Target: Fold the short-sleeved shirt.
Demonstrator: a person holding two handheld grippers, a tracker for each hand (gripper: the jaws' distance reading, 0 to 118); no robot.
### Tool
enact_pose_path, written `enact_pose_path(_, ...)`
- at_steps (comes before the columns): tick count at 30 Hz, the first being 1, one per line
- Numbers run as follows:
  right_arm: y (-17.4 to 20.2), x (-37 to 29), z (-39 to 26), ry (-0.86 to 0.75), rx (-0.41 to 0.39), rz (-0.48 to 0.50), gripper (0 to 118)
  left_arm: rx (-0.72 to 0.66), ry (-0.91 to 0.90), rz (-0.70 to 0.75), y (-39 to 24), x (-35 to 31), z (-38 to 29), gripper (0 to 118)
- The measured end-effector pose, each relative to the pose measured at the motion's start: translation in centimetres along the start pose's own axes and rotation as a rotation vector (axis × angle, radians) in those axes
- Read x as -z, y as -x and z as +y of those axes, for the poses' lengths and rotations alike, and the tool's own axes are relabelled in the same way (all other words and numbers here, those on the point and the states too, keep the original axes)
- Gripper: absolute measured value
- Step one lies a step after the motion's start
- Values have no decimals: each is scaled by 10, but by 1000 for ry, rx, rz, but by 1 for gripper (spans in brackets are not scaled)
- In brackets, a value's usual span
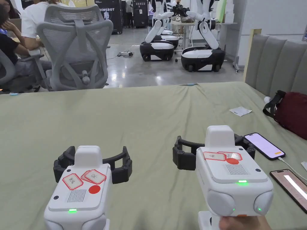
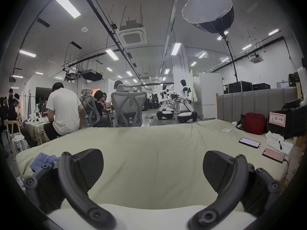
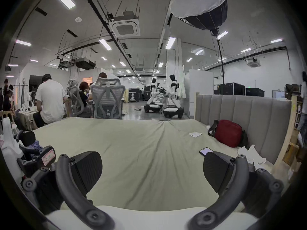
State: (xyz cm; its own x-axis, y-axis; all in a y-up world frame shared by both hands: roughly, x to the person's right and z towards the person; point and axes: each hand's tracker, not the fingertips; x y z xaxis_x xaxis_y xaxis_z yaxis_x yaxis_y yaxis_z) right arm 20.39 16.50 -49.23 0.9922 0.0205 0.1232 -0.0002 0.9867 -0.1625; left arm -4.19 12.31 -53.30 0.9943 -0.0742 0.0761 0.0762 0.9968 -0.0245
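Shirt (image 2: pixel 44 160) bunched at bed (image 1: pixel 150 119) edge, axis unclear; both grippers spread, empty.

Pale green sheet-covered bed (image 1: pixel 144 119) runs across the foreground. Grey padded headboard (image 1: pixel 278 63) stands along its right edge. Dark red zip bag w/ black strap (image 1: pixel 292 112) sits on the bed against the headboard. Small white paper slip (image 1: pixel 240 111) lies left of the bag. Two flat black smartphones lie nearer, by the right edge: one (image 1: pixel 264 146) behind the other (image 1: pixel 292 187). Grey mesh office chair (image 1: pixel 76 45) stands beyond the far edge, left. Crumpled blue-purple cloth (image 2: pixel 44 161) at bed's near-left corner.
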Motion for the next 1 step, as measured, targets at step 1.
enact_pose_path(1,-1,0,0,1,2,5,118,0,-1,0,0,0,0,118)
